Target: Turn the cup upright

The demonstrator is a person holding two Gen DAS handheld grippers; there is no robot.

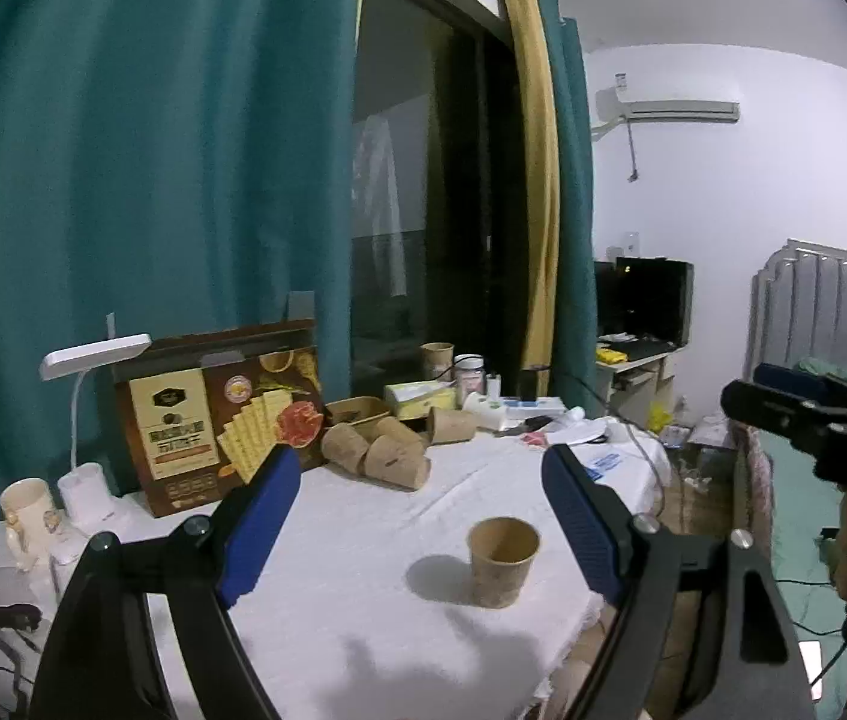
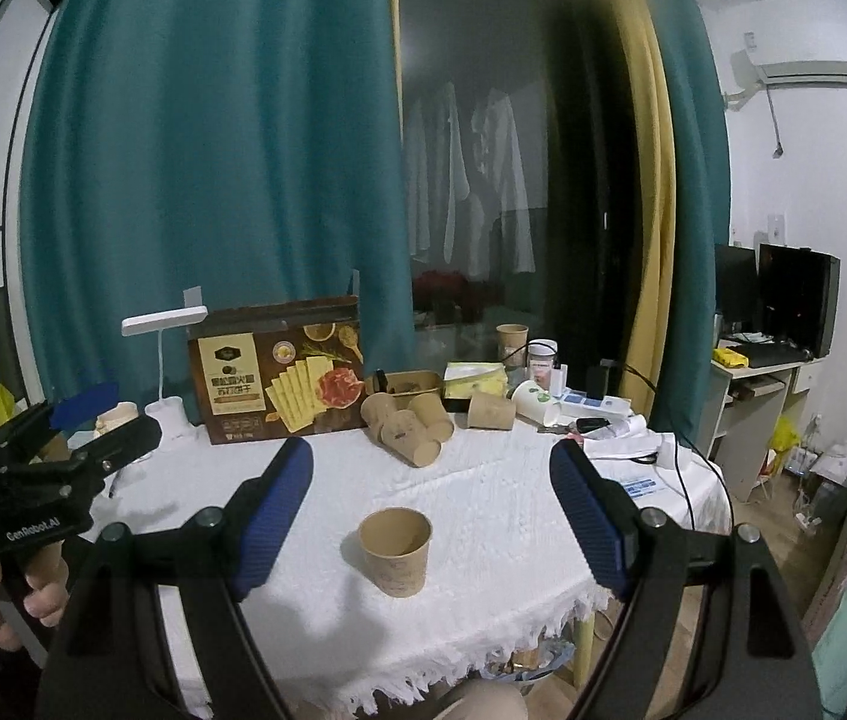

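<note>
A brown paper cup [image 1: 503, 561] stands upright, mouth up, on the white cloth of the desk [image 1: 363, 540], near the front edge and apart from everything else. The left tongs [image 1: 417, 531] are open, with blue pads spread wide and nothing between them; in the left wrist view the cup sits beyond and below them, closer to the right-hand pad than to the left one, and touches neither. The right tongs [image 2: 430, 519] are also open and empty; in the right wrist view the cup [image 2: 396, 552] lies between the two pads, a little left of centre, again clear of both. At the left edge of that view a hand [image 2: 9, 594] grips the handle of the left tongs. Further back on the desk a cluster of paper cups [image 2: 405, 426] lies on its side in front of a biscuit box [image 2: 276, 369], with a white desk lamp [image 2: 162, 324] at the left and a teal curtain [image 2: 213, 150] behind.
</note>
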